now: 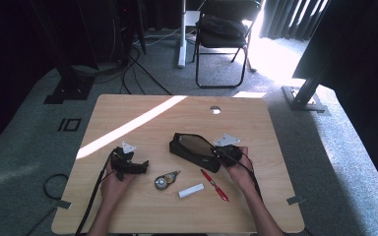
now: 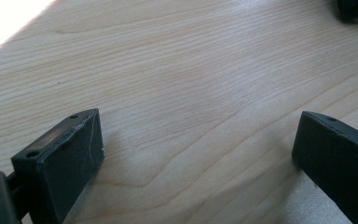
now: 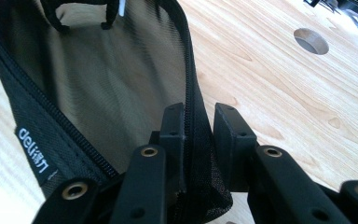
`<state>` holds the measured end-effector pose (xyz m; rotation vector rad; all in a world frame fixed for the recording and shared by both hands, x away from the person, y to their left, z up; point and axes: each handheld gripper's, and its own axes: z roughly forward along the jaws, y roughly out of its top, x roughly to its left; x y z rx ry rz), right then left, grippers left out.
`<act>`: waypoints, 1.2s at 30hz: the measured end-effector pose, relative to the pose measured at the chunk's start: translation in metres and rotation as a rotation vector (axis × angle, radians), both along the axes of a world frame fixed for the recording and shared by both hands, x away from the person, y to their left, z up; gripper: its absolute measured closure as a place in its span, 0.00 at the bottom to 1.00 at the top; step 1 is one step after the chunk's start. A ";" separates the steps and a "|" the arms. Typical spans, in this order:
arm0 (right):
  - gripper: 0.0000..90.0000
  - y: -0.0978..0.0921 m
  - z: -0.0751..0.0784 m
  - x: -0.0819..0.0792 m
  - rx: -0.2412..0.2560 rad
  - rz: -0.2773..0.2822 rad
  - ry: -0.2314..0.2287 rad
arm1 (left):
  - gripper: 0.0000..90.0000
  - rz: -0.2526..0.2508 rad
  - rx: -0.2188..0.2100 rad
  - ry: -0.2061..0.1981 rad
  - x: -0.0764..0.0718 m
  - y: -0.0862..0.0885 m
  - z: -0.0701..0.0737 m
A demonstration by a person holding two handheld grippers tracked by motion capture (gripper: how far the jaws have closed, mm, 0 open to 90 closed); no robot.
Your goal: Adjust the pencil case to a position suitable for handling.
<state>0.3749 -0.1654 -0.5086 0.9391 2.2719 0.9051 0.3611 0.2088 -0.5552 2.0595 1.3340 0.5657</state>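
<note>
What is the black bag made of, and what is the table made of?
The black pencil bag looks like woven fabric with see-through mesh sides: the weave, stitched zip edge and sewn label show where the right gripper pinches it. The table looks like pale wood, or a wood-look coating, with smooth grain lines.

The left gripper [image 1: 137, 167] is held low by the left hand [image 1: 112, 181], its fingers [image 2: 60, 163] spread wide apart and pointed to the right. The right gripper [image 1: 220, 153] is held by the right hand [image 1: 241, 172], its fingers [image 3: 173, 135] closed onto fabric, pointed left.
</note>
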 end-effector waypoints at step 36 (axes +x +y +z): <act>0.66 -0.011 0.029 -0.074 0.161 0.055 -0.048 | 0.03 0.000 0.000 0.000 0.000 0.000 0.000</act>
